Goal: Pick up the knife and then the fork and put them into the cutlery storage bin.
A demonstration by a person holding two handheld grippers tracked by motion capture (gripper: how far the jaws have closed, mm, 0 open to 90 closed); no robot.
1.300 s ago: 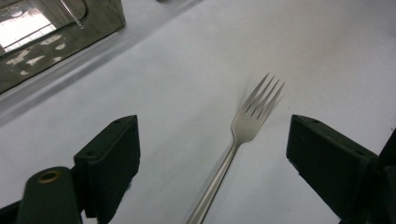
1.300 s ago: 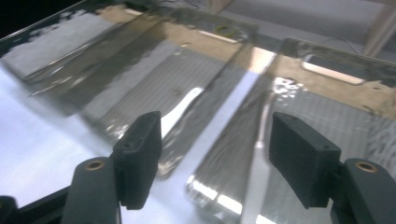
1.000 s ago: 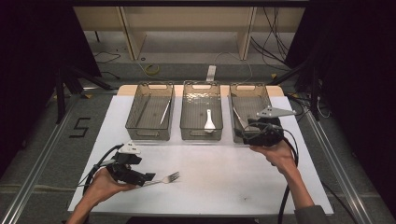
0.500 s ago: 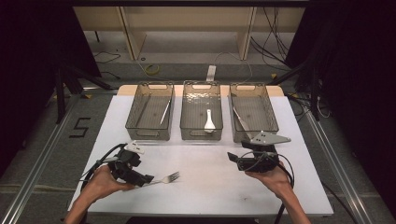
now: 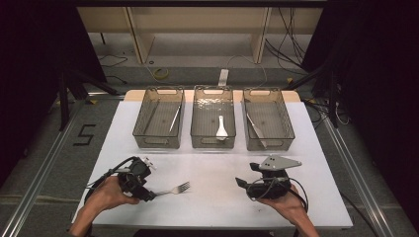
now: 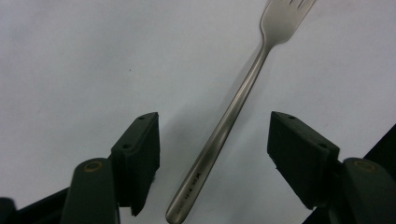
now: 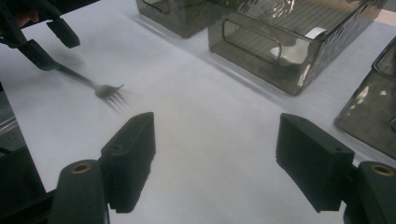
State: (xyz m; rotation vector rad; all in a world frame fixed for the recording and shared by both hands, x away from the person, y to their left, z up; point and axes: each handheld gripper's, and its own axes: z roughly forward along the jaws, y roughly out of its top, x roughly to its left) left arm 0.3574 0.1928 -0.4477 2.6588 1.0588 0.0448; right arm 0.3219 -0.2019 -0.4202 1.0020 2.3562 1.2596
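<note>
Black jaws of the left hand-held gripper [image 6: 214, 158] are closing in around the handle of a slim stainless-steel fork [image 6: 233, 112], which is lying flat on the white tabletop [image 5: 212, 197]; a gap is showing on both sides, so the pads are not pressing yet. Off-centre closing is risking one pad nudging the handle sideways, spinning the fork away or letting the smooth, thin metal slip out. Small stamped lettering is running along the handle's end, too fine to read. The right hand-held gripper [image 7: 215, 158] is hovering open and empty nearby. Beyond, three smoky translucent plastic bins [image 5: 212, 143] are standing in a row, and a black "5" [image 5: 85, 134] is marking the floor.
</note>
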